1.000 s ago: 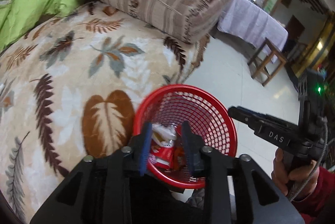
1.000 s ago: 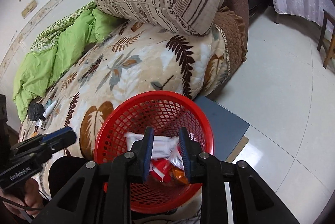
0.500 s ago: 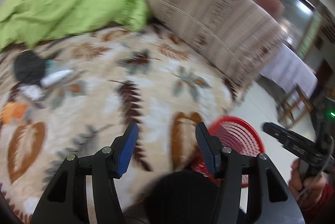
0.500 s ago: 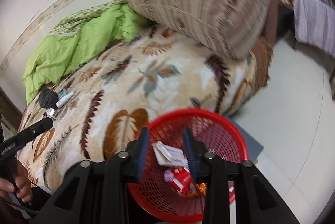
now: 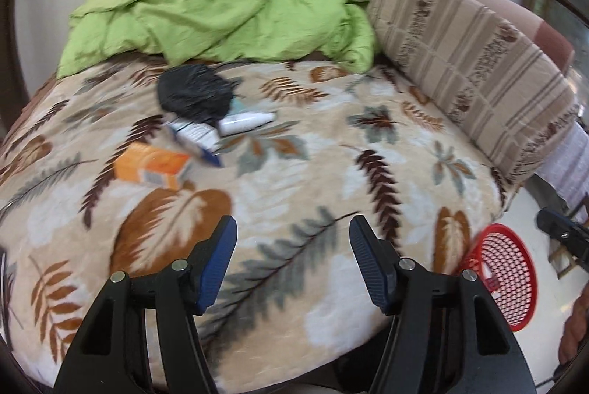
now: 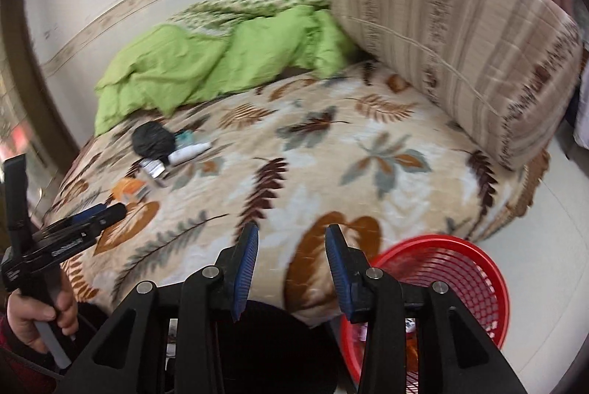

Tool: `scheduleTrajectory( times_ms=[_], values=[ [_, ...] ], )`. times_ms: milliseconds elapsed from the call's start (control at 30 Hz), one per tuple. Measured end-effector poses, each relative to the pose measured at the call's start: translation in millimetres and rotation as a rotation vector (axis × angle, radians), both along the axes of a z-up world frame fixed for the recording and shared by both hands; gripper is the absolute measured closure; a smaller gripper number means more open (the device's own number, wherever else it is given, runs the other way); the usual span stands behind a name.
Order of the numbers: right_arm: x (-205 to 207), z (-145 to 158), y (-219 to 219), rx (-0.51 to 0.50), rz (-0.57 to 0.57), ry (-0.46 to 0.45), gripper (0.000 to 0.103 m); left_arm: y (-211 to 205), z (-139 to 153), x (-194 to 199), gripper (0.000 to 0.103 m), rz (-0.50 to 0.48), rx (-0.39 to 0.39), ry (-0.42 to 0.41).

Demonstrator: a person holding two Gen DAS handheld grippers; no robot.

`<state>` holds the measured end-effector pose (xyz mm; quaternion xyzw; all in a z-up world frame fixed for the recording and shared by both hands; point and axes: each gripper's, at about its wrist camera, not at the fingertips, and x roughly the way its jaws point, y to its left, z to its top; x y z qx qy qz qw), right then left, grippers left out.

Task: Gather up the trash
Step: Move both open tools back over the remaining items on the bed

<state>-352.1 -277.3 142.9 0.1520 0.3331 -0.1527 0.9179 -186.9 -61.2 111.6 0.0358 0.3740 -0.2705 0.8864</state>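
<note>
Left wrist view: the left tongs (image 5: 292, 259) hang over the bed (image 5: 279, 195) with their ribbed blue pads (image 5: 217, 265) wide apart and nothing between them. The bed wears a plush beige blanket printed with brown, rust and grey-green leaves. A small heap of trash lies on it toward the far left: a crumpled, glossy black bag (image 5: 193, 94), a white tube (image 5: 246, 122) touching its right edge, a flat white-and-blue box (image 5: 195, 136) just in front of the bag, and an orange carton (image 5: 152, 166) nearest the tongs, with a pale label panel on its end. The print on all of them is too blurred to read. Behind the heap lies a rumpled lime-green quilt (image 5: 206, 15); to the right leans a long quilted cushion (image 5: 475, 63) in beige and brown stripes.

A round red plastic basket (image 5: 506, 278) of open mesh stands on the pale floor at the bed's right corner, well apart from the heap.

Right wrist view: the right tongs (image 6: 291, 269) are apart too, holding nothing, low over the blanket's near edge. The basket (image 6: 449, 276) sits just to their right, with some wrappers, white and orange, dimly seen through its mesh. The bag (image 6: 152, 140), tube (image 6: 189, 151) and carton (image 6: 127, 190) lie far up on the left, beyond the left tongs (image 6: 101, 213). The black body of that tool carries white lettering, too smeared to make out.
</note>
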Motion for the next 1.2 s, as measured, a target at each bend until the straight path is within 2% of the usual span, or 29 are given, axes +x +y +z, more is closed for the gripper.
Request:
scheduleTrajectory(
  times_ms=[200,333,433,533,667,800,1033,1200],
  values=[
    [10.6,3.9,20.1,-0.024,0.066,-0.023,0.063,29.5,-5.9,5.2,0.04,0.078,-0.012,0.002],
    [19.7,-2.1,25.1,-0.024,0.088,-0.033,0.062,51.6,-5.0,6.1,0.04,0.14,-0.049,0.002],
    [36.1,-15.9,20.6,0.062,0.125,0.015,0.061,73.9,-8.0,9.4,0.04,0.205,-0.078,0.031],
    [55.4,-29.6,16.5,0.172,0.174,0.058,0.061,95.1,-15.3,19.1,0.04,0.251,-0.048,0.11],
    [81.8,-34.8,28.7,0.161,0.231,0.083,0.061,119.5,-21.7,29.7,0.04,0.315,-0.019,0.153],
    [117.1,-33.4,49.4,0.111,0.316,0.101,0.061,136.2,-22.9,38.7,0.038,0.355,-0.035,0.178],
    [201.6,-41.0,78.0,0.139,0.449,0.142,0.061,141.6,-24.8,52.3,0.038,0.365,-0.033,0.191],
    [260.8,-45.7,105.5,0.076,0.52,0.154,0.061,151.1,-25.5,61.5,0.038,0.391,-0.03,0.185]
  ],
)
